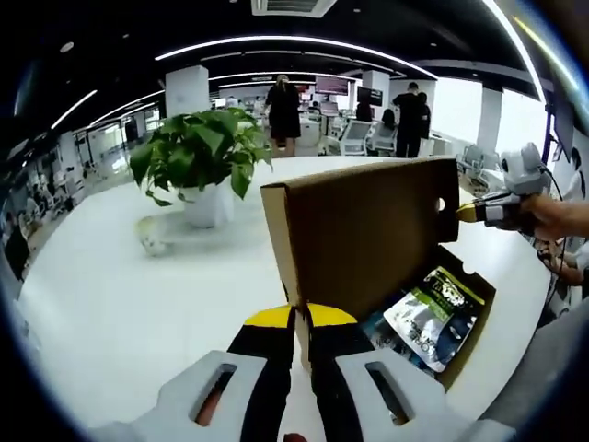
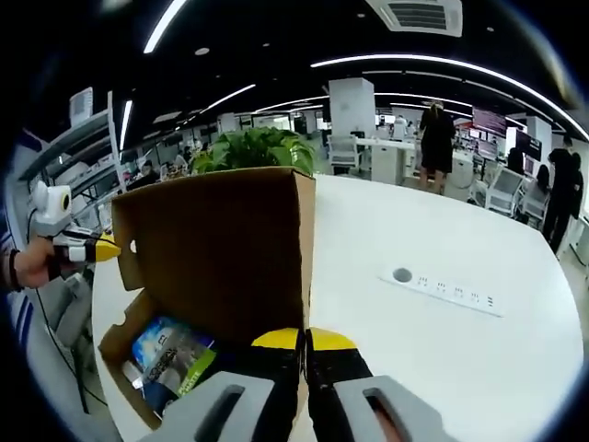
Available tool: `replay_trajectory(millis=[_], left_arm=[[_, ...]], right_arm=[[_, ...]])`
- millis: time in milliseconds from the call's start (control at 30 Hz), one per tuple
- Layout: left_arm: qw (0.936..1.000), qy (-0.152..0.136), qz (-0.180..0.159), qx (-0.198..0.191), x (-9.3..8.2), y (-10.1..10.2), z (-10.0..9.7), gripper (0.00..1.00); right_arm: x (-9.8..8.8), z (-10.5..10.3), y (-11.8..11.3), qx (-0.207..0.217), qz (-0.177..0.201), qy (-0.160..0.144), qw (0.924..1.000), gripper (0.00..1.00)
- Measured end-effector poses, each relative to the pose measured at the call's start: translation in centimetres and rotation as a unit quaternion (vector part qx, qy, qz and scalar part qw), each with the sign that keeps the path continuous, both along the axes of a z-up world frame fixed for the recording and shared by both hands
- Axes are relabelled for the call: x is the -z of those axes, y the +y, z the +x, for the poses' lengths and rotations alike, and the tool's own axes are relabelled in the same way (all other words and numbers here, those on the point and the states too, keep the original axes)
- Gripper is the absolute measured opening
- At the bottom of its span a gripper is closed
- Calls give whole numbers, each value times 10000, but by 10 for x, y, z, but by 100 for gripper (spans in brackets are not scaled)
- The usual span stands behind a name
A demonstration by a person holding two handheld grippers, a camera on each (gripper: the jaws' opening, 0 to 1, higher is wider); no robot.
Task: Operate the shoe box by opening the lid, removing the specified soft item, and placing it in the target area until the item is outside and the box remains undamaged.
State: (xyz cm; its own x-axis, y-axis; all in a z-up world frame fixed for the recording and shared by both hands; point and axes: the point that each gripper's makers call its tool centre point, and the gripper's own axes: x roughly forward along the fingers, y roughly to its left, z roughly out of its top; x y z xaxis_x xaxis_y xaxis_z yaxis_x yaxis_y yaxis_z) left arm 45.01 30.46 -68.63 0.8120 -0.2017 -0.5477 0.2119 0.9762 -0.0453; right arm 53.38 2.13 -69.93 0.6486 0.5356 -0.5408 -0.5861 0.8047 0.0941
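Left gripper [image 1: 301, 324]: in the left gripper view, jaws closed onto the near lower corner of the raised lid [image 1: 368, 235], pinching the cardboard edge between yellow tips.
Shoe box [image 1: 467, 343]: open on the white worktop [image 1: 138, 304], lid standing upright; the soft item, a blue-green-white pouch [image 1: 434, 313], lies inside to the right.
Other gripper, far right: right gripper [image 1: 471, 213] sits at the lid's far edge by a small hole; grip there is too small to judge.
Background: potted plant [image 1: 198, 157] far left.
Right gripper [image 2: 305, 345]: in the right gripper view, jaws appear closed on the lid [image 2: 221, 249] corner, though the contact is partly hidden.
Pouch [image 2: 170, 359]: inside the box, near left.
Power strip [image 2: 442, 289]: on the worktop, right.
Risk: both grippers pinch one lid; pulling apart or bending it back too far could crease or tear the hinge.
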Motion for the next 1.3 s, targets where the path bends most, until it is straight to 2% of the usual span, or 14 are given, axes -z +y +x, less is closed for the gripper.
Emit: replay_trajectory(millis=[300, 800, 1300], left_arm=[[9999, 154, -28, 15, 12, 0, -3, 2], [9998, 197, -20, 32, 18, 4, 6, 2], [9995, 278, 70, 99, 29, 5, 8, 2]], right_arm=[[3, 4, 2, 26, -16, 23, 10000, 0], [17, 5, 4, 95, -81, 195, 9997, 0], [23, 7, 5, 159, -119, 340, 9992, 0]])
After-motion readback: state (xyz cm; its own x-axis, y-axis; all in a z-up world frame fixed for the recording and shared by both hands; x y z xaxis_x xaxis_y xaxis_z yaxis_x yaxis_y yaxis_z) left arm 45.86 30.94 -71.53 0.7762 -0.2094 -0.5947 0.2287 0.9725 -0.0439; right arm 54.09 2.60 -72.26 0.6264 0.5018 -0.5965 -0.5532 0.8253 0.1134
